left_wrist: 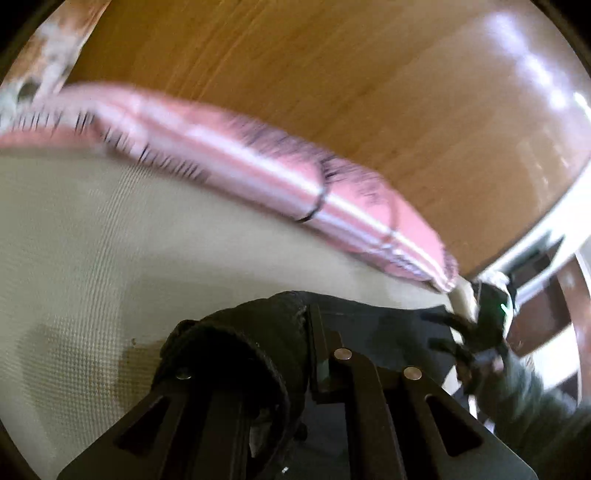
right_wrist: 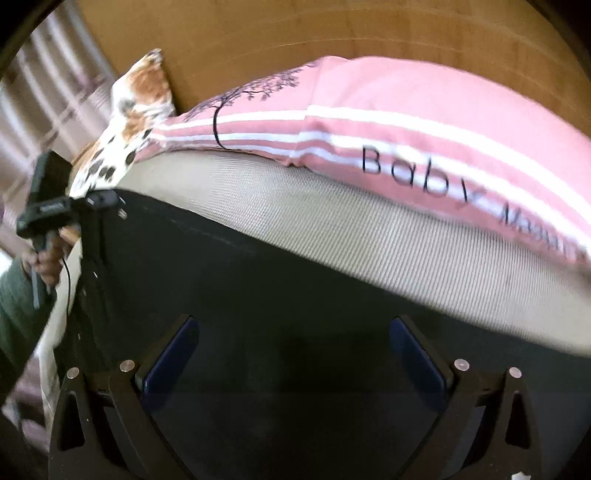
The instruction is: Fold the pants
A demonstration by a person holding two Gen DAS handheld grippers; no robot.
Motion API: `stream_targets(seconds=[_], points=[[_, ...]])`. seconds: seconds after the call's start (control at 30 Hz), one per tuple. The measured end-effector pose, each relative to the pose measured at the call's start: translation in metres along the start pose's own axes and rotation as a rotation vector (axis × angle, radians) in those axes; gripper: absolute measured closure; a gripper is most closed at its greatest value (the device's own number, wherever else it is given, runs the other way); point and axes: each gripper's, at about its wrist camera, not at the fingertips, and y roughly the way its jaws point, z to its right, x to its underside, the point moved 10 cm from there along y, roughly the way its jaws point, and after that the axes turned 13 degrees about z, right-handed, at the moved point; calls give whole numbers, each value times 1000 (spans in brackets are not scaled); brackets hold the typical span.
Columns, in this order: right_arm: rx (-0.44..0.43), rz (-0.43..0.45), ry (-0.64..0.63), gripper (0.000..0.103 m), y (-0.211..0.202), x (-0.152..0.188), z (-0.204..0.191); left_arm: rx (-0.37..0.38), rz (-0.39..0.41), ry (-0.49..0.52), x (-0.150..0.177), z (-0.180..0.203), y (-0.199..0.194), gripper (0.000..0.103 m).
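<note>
across the near half of the right wrist view, the black pants [right_wrist: 229, 280] lie spread on a beige woven mattress [right_wrist: 369, 236]. the right gripper [right_wrist: 291, 354] hangs over the dark cloth with its jaws wide apart and nothing between the blue pads [right_wrist: 170, 354]. whether the pads touch the cloth cannot be told. the near edge of the pants is cut off by the gripper body.

at the far side, a pink pillow [right_wrist: 424, 110] with white stripes rests along a wooden headboard [right_wrist: 295, 29]. its lettering reads "baby", and the rest of the line blurs out to the right. a floral pillow [right_wrist: 125, 122] sits at its left end, partly hidden. at the left edge, the left gripper [right_wrist: 55, 210] appears as a dark blurred shape at the corner of the pants, held by a hand [right_wrist: 48, 258] in a green sleeve.

from the left wrist view, the left gripper [left_wrist: 310, 354] is closed on a bunched fold of the pants [left_wrist: 251, 332], the cloth wrapped over the left finger. motion blur smears the whole frame. the pink pillow [left_wrist: 258, 177] crosses the middle as a streak, with the mattress [left_wrist: 110, 240] near it and the headboard [left_wrist: 332, 74] beyond. at the right edge, a dark blurred object cannot be identified with certainty.
</note>
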Motion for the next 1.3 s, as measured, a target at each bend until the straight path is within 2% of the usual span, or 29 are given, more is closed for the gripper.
stream_targets(seconds=[0.17,0.27,0.5,0.6,0.73,0.77,0.83,0.9,0.97,1.1,1.17,1.3], points=[[-163,-93,-84,0,13,-14,5,54,50,47,-1,21,-18,95],[-248,-135,-119,0,19,-20,4,71,65,43,-2,25,-24,95],[-353,-237,-166,18,42,-12,-1,53,90,58,-7,35,-32,95],[-377,-265,-184,32,44,0,-2,38,84,63,-7,35,-34,95],[-337,-261,-183,60,40,5,10,14,79,57,-6,29,-31,95],[-317,-257,-173,64,38,6,15,7,78,50,-6,27,-29,95],[-266,-255,-175,78,35,11,22,-4,73,46,-5,23,-25,95],[-201,-242,-199,85,33,14,23,-30,66,56,-2,18,-18,95],[-128,-215,-224,88,28,13,18,-100,63,84,0,6,-10,95],[6,-140,-260,92,8,11,5,-157,74,82,1,-4,-3,95],[46,-103,-252,93,-9,8,1,-161,84,97,2,0,-6,95],[111,-45,-243,94,-45,7,-11,-117,112,131,2,19,-27,95]])
